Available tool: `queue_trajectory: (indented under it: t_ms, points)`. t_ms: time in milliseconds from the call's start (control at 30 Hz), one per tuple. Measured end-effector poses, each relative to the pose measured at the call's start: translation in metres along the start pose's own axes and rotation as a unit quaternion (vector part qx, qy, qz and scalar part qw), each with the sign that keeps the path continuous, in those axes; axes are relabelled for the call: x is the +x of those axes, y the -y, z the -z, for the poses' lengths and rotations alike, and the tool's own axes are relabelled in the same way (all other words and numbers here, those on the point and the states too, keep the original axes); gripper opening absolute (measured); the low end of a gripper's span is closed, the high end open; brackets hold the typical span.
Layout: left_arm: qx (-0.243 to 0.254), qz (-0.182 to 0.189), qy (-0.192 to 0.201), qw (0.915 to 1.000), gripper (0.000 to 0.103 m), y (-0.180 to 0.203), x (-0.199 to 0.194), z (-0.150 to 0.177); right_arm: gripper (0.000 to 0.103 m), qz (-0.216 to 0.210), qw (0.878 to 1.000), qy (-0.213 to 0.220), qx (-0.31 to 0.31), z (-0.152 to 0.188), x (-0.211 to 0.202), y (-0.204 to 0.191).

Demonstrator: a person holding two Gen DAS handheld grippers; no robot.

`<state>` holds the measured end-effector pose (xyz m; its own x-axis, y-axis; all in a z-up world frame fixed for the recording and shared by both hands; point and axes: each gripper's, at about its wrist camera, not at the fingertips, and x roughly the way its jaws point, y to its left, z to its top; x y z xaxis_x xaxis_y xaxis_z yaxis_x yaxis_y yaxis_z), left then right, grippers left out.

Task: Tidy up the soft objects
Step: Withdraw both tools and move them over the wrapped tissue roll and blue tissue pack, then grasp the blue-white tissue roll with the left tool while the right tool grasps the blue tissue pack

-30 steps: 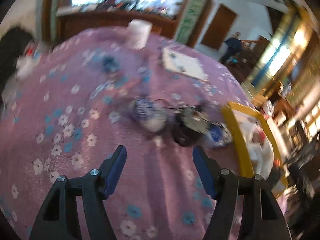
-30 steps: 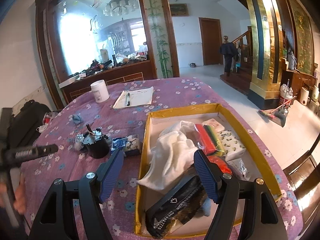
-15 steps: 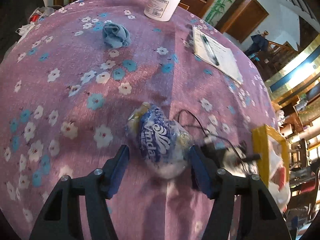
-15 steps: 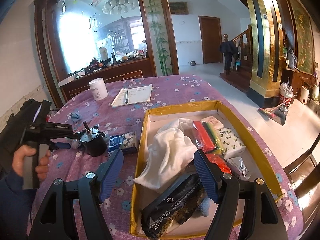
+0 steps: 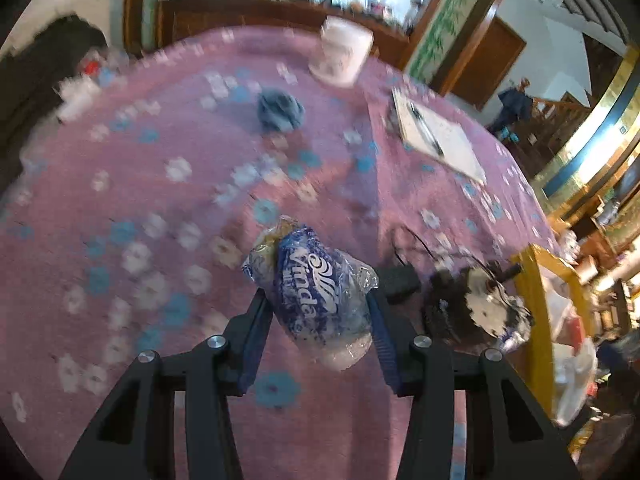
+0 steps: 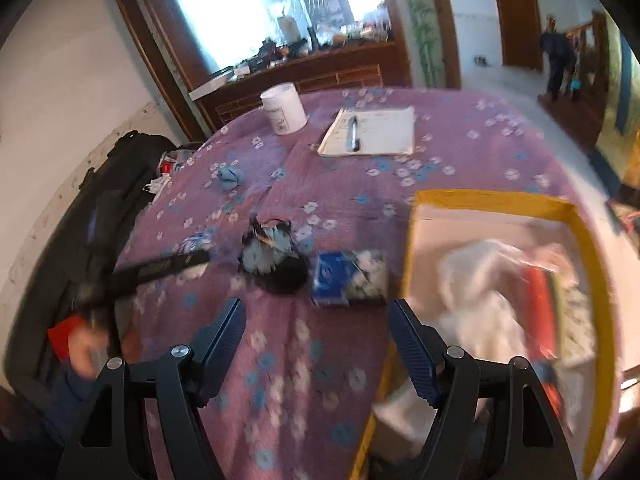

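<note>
Purple cloth with white and blue flowers covered the surface (image 5: 168, 184). The left gripper (image 5: 318, 316) had a crinkled blue-and-white tissue pack (image 5: 316, 292) between its blue pads, and its jaws were closing; both pads appeared to touch the wrapper's sides, though motion blur left the firmness of the hold uncertain. The pack sat toward the near middle of the surface, its far end poking out past the fingertips. Just beside it, toward the right edge, lay a dark bundle with white scraps and thin black wires (image 5: 476, 308), and beyond that stood the yellow-rimmed box (image 5: 532, 280) holding white cloth. A balled blue cloth (image 5: 280, 114) rested farther back, well apart from the pack, with a white tub (image 5: 342, 52) near the far edge and a notepad with a pen (image 5: 436, 140) to the right of it. The right gripper (image 6: 318, 340) hung released above bare cloth with nothing between its jaws, the right finger over the box's left yellow rim (image 6: 408, 256). Ahead of it a blue tissue packet (image 6: 348, 280) lay just beside that rim, next to the dark bundle. White fabric (image 6: 484, 292) and a red-and-green item filled the box. A hand (image 6: 90, 346) at the surface's left edge gripped the other tool's handle.
</note>
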<state>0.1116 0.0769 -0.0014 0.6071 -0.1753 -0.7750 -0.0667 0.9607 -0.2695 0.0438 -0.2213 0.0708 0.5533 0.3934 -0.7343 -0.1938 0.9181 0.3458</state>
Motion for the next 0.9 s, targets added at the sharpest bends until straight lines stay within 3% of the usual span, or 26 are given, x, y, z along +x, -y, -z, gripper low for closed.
queue_trajectory:
  t_ms: [100,433,567,767,833,900]
  points:
    - [0.016,-0.013,0.023,0.9995,0.047,0.001,0.001,0.001,0.078,-0.008,0.998,-0.024,0.050,-0.021,0.039,0.013]
    - [0.038,0.011,0.017,0.9991,0.047,0.005,0.004,-0.001,0.078,-0.011,0.986,-0.064,0.151,-0.063,0.121,0.048]
    - [0.035,0.018,0.019,0.9990,0.047,0.005,0.002,-0.002,0.078,0.000,0.988,-0.072,0.140,-0.061,0.122,0.040]
    - [0.035,0.018,0.013,0.9992,0.047,0.004,0.004,0.000,0.079,0.005,0.983,-0.117,0.140,-0.038,0.113,0.036]
    - [0.033,0.016,0.014,0.9992,0.047,0.004,0.004,0.000,0.082,-0.003,0.979,-0.129,0.160,-0.025,0.103,0.039]
    - [0.031,0.016,0.014,0.9993,0.047,0.003,0.004,0.000,0.082,-0.036,0.973,-0.142,0.178,-0.008,0.090,0.040]
